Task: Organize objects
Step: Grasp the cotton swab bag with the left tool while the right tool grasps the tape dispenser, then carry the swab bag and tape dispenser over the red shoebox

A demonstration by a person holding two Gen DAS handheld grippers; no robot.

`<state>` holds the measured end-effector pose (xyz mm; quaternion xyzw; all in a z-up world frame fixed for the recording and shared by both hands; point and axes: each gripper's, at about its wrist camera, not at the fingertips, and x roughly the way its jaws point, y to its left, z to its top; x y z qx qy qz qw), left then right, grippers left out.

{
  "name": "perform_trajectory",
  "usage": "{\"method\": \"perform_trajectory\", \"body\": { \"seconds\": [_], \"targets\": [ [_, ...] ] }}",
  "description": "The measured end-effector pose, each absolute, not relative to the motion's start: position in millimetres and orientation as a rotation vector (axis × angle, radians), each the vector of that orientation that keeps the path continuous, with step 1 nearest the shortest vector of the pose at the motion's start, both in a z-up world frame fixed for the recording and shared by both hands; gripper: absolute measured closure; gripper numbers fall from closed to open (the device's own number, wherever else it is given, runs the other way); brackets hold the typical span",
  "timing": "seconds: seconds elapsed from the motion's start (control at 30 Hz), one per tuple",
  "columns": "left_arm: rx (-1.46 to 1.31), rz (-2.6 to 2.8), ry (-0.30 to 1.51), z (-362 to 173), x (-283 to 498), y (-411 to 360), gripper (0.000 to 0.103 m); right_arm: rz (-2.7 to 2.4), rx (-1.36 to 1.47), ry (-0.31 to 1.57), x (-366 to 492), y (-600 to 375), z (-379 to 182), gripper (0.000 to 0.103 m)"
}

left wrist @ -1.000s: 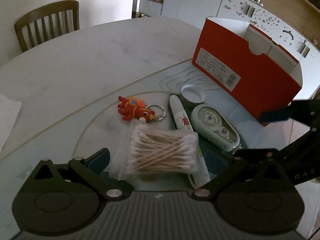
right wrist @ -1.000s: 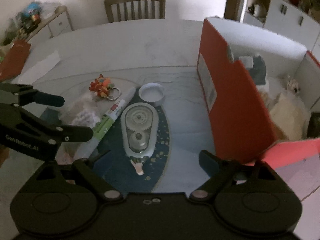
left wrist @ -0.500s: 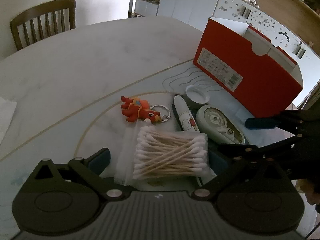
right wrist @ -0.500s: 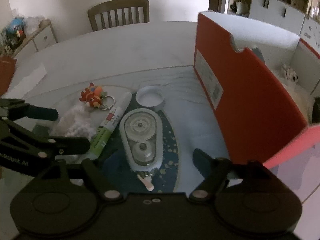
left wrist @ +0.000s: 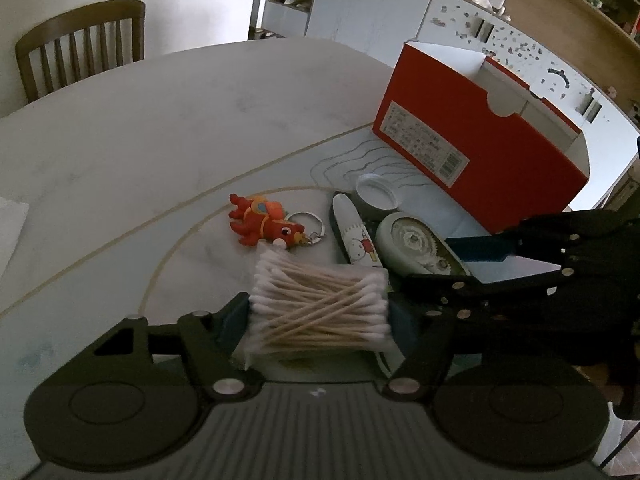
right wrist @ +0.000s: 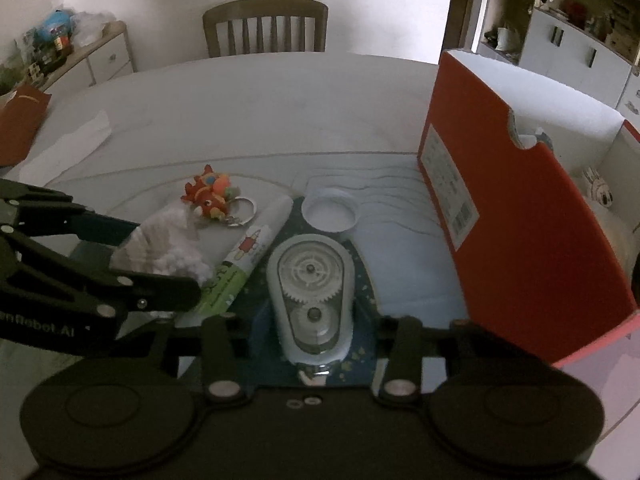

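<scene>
Cotton swabs in a clear bag (left wrist: 320,304) lie on the desk (left wrist: 160,136), pinched between the jaws of the left gripper (left wrist: 318,312). The right gripper (right wrist: 312,320) has its jaws closed in around the tape dispenser (right wrist: 310,288); whether they touch it, I cannot tell. The red box (left wrist: 480,152) stands just beyond. The slippery bag could slide free when lifted. The two grippers work very close together, so they may collide or knock the marker (right wrist: 252,256).

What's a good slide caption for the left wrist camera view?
Left gripper closed on a bag of cotton swabs, with the keychain and red box beyond.
</scene>
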<state>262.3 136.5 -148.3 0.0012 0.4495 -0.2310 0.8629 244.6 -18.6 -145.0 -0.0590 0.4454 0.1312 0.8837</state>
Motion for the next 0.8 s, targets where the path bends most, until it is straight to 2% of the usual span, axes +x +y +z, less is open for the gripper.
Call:
{"method": "perform_trajectory", "body": {
  "seconds": [0.43, 0.8],
  "targets": [
    [-0.065, -0.472, 0.929, -126.7, 230.3, 127.2, 0.032, 0.307, -0.058, 0.901, 219.9, -37.4, -111.0, 0.060],
    [-0.071, -0.485, 0.877, -82.3, 194.0, 106.9, 0.032, 0.335, -0.025, 0.866, 191.0, -71.7, -67.8, 0.060]
  ]
}}
